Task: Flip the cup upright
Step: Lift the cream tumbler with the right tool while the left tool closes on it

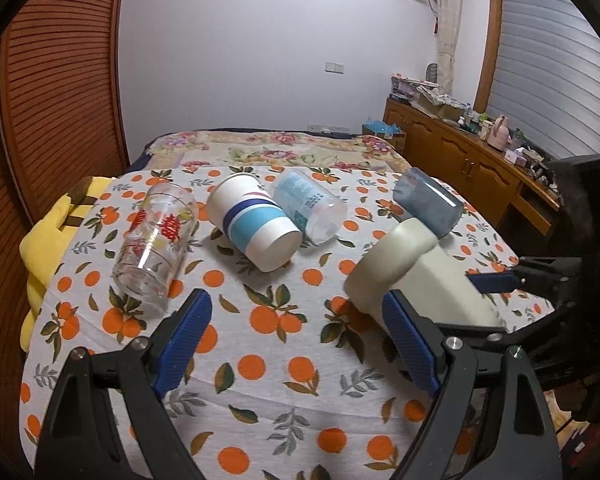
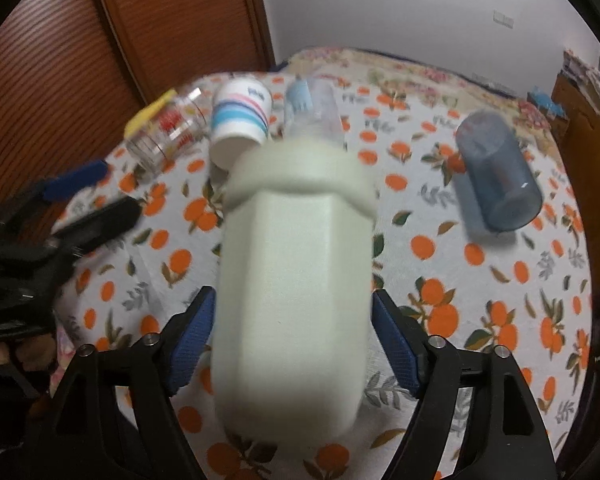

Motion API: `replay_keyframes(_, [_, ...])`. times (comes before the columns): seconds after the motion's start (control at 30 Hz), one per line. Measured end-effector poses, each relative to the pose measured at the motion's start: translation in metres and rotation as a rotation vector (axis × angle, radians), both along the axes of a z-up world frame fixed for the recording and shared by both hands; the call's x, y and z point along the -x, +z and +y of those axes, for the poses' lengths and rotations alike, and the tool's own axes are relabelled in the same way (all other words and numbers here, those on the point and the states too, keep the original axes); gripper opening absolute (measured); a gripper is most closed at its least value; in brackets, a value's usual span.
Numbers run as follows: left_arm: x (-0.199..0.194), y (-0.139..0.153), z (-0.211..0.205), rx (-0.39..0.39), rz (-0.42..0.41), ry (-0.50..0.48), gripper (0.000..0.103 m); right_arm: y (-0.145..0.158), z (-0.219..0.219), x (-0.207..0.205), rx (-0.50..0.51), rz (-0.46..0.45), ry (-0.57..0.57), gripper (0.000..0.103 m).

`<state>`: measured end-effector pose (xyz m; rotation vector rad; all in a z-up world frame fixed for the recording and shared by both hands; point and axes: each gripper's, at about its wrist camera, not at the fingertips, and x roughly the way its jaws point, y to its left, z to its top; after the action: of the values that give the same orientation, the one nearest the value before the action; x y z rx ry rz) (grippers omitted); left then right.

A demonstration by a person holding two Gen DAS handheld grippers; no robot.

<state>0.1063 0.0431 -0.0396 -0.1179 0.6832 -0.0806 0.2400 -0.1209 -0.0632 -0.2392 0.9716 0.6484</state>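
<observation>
A cream plastic cup is held between my right gripper's blue pads, raised and tilted above the cloth; it is blurred. It also shows in the left wrist view, with the right gripper's fingers beside it. My left gripper is open and empty above the cloth, just left of the cream cup. Lying on their sides are a printed glass, a striped paper cup, a clear plastic cup and a blue tumbler.
The table wears an orange-print cloth. A yellow cushion sits at its left edge. A bed with a floral cover lies behind, a wooden door at the left, and a cluttered wooden cabinet at the right.
</observation>
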Motion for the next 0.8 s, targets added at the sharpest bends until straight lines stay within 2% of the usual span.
replay_keyframes(0.17, [-0.002,0.009,-0.014,0.009,0.020,-0.016,0.088,0.023,-0.026,0.012,-0.033,-0.054,-0.023,0.081])
replay_keyframes(0.33, [-0.011,0.021,-0.041,0.017,0.045,-0.044,0.088,0.033,-0.055,0.020,-0.034,-0.111,-0.070,0.082])
replay_keyframes(0.57, [-0.044,0.018,-0.080,0.013,0.163,-0.012,0.088,0.030,-0.098,0.024,-0.080,-0.121,-0.144,0.082])
replay_keyframes(0.8, [-0.059,0.008,-0.105,-0.058,0.242,0.026,0.088,0.021,-0.126,0.025,-0.140,-0.114,-0.194,0.082])
